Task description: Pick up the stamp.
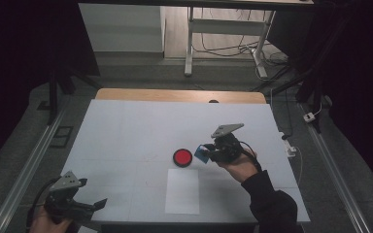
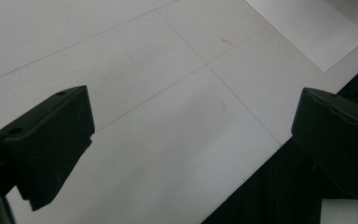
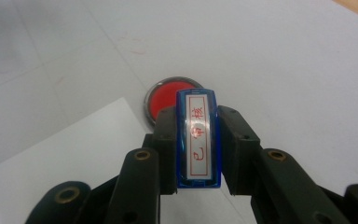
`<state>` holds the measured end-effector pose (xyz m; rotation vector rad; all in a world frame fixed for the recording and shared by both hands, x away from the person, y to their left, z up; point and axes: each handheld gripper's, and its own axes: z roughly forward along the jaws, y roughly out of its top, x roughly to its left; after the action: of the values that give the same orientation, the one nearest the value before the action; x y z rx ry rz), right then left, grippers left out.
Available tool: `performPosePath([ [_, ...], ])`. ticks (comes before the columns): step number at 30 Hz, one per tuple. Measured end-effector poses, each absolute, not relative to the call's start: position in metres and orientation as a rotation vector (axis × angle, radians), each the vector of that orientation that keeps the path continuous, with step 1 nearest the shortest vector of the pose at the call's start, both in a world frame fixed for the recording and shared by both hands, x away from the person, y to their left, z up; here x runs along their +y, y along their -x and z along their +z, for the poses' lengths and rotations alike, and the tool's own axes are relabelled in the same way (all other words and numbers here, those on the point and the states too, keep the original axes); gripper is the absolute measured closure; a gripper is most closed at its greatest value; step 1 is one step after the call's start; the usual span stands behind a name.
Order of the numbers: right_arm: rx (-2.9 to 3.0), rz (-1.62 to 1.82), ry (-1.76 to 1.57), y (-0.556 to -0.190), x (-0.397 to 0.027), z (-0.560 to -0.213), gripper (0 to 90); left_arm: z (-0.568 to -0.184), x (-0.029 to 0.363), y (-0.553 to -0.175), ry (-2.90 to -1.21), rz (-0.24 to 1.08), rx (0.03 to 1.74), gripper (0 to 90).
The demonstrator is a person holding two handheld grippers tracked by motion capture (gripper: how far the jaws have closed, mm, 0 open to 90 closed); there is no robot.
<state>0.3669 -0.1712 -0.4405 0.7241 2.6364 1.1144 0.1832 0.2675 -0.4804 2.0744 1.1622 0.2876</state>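
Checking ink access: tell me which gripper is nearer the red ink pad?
Right. The right gripper, holding the blue stamp, sits just beside the red ink pad; the left gripper hangs far off at the table's near-left edge.

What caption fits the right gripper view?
Right claw shut on a blue stamp, above the red ink pad and paper.

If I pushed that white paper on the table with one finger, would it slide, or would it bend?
The white paper looks like one thin flat sheet lying loose on the smooth table, so it would probably slide easily. It is likely very light and floppy, so lifting one edge should make it droop. Nothing rests on it to pin it down.
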Motion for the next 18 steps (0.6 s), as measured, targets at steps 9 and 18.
performPosePath([
  [9,2.65,1.148,-0.651,-0.352,-0.166,-0.434,70.0,-0.48,0.268,-0.183,-2.074,0.287,1.164,0.0],
  [18,2.69,1.184,-0.578,-0.337,-0.165,-0.432,70.0,-0.48,0.267,-0.183,-2.075,0.287,1.166,0.0],
])
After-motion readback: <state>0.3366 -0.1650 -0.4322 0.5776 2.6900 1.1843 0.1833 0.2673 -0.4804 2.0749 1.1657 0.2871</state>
